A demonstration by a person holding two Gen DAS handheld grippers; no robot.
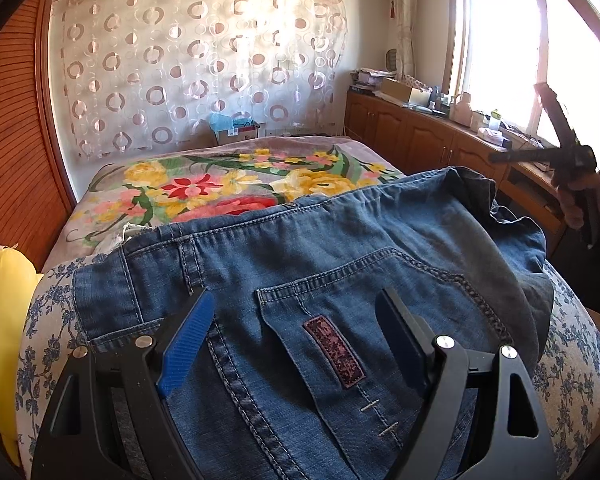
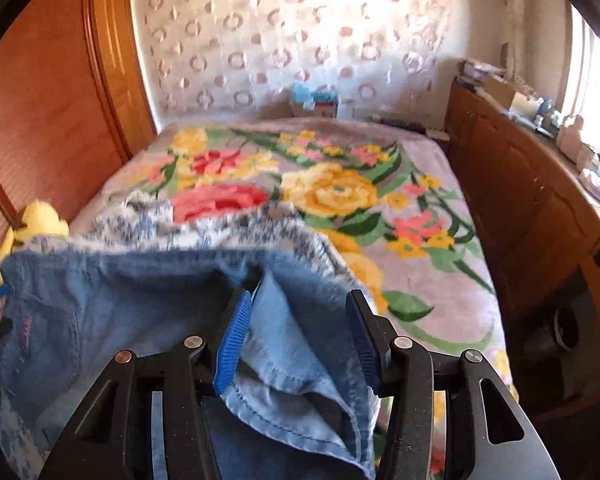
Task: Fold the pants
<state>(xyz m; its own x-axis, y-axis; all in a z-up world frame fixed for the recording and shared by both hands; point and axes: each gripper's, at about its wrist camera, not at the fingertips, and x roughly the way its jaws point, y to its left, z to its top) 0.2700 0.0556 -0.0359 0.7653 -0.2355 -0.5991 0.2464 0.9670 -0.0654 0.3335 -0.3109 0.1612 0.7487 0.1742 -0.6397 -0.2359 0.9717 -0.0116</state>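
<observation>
The blue denim pants (image 1: 340, 264) lie bunched on a blue-and-white floral cloth (image 1: 48, 320) at the near end of the bed. My left gripper (image 1: 296, 312) is open, its fingers spread over the back pocket with the dark red patch (image 1: 334, 350), holding nothing. My right gripper (image 2: 300, 312) is open above a loose fold of the pants (image 2: 292, 364), which lies between its fingers without being clamped. The right gripper also shows at the far right of the left wrist view (image 1: 556, 148), raised in a hand.
The bed carries a flowered blanket (image 2: 340, 188). A yellow plush toy (image 1: 0, 300) lies at the left edge by the wooden wardrobe (image 1: 16, 128). A wooden cabinet (image 1: 420, 128) with clutter runs along the right under the window. A box (image 1: 236, 130) stands beyond the bed.
</observation>
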